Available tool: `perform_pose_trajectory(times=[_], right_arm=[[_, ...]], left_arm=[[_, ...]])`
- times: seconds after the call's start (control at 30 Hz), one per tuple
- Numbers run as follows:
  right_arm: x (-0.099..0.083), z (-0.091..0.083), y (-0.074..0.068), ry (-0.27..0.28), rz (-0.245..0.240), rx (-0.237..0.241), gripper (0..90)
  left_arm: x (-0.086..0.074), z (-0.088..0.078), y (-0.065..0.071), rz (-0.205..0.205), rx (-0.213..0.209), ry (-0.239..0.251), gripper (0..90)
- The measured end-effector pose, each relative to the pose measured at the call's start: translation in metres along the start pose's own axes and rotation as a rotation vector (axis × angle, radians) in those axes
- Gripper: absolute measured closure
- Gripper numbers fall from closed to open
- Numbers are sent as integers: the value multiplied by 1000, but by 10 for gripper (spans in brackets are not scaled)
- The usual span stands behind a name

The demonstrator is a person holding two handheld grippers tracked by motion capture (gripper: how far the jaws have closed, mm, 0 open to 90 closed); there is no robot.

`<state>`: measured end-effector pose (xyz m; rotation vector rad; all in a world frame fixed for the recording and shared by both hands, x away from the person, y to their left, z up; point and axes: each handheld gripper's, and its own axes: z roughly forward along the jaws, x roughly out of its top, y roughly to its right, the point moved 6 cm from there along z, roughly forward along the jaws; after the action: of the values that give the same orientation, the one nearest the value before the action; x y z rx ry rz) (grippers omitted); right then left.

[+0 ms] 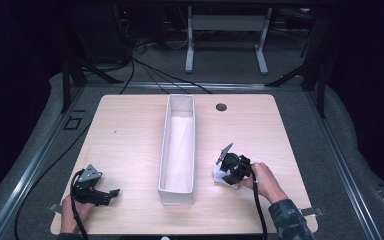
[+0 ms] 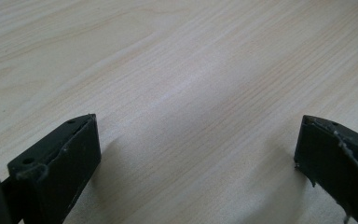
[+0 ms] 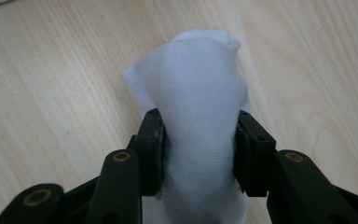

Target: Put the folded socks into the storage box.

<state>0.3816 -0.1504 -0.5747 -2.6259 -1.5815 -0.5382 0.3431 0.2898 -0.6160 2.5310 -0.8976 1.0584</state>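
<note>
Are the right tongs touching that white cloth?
Touching: in the right gripper view, both jaws of the right tongs press into the bunched white cloth.

High view looks down over the whole table (image 1: 130, 125); both gripper views sit close above that same tabletop.

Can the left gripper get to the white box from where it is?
Probably yes. The left gripper rests open on the table, and only bare wood lies between it and the box. The right gripper, shut on the white cloth, is on the box's other side.
</note>
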Motion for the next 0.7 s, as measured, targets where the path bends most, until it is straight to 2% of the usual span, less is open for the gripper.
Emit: perform_pose_trajectory(times=[0.23, 0.37, 0.7], right_arm=[[2, -16, 0, 31, -8, -19, 592], [3, -26, 1, 31, -9, -31, 592], [6, -40, 6, 34, -13, -51, 591]], left_arm=[[0, 0, 0, -4, 0, 0, 1], [0, 0, 0, -3, -2, 0, 1], [0, 0, 0, -5, 0, 0, 1]])
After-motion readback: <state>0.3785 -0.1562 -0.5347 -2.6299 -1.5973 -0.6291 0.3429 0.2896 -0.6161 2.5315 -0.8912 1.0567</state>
